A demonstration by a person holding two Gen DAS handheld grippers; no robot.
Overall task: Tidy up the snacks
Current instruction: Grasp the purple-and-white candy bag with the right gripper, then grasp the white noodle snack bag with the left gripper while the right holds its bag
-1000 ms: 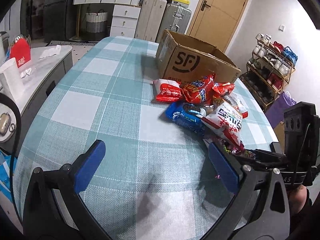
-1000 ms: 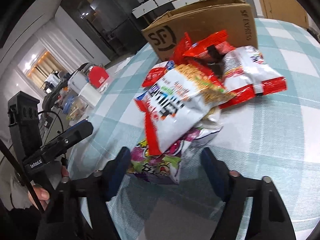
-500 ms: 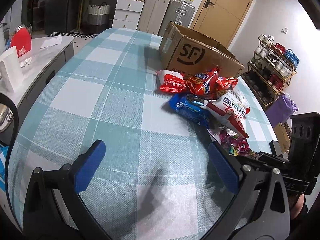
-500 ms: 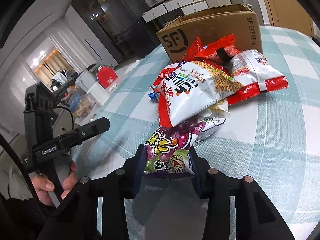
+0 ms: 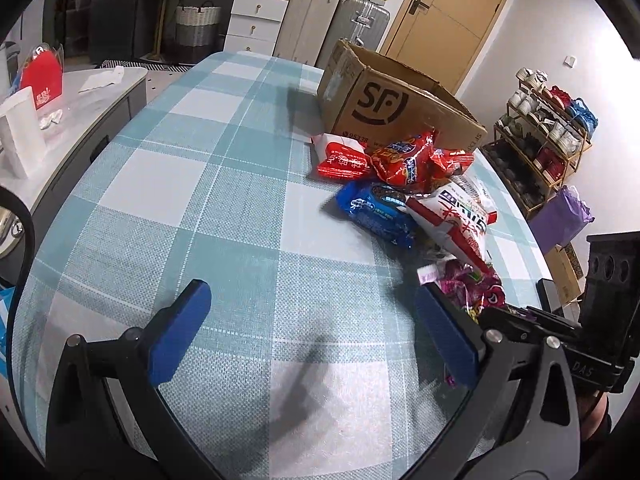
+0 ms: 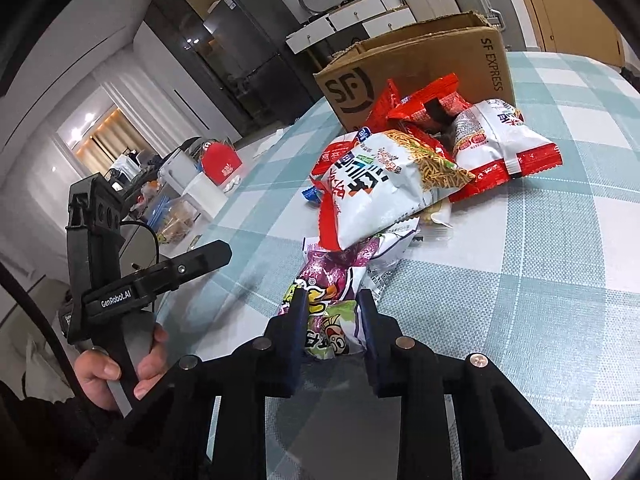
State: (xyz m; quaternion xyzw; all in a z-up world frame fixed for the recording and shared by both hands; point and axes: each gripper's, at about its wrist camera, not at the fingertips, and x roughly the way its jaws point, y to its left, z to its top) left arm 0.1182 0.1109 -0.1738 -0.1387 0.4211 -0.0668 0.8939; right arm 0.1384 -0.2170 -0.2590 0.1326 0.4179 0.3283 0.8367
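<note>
The right gripper (image 6: 331,322) holds the near end of the purple snack bag (image 6: 340,280), which stretches away toward the box (image 6: 420,64), while the left gripper (image 5: 312,336) waits wide apart.

Glossy foil snack packets (image 6: 380,188), woven matt tablecloth (image 5: 224,208), cardboard box (image 5: 384,100).

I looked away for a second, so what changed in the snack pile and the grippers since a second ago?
The right gripper closed from open onto the purple snack bag and has pulled it a little out from under the white noodle bag. The left gripper stays open above the tablecloth; the cardboard box has not moved.
</note>
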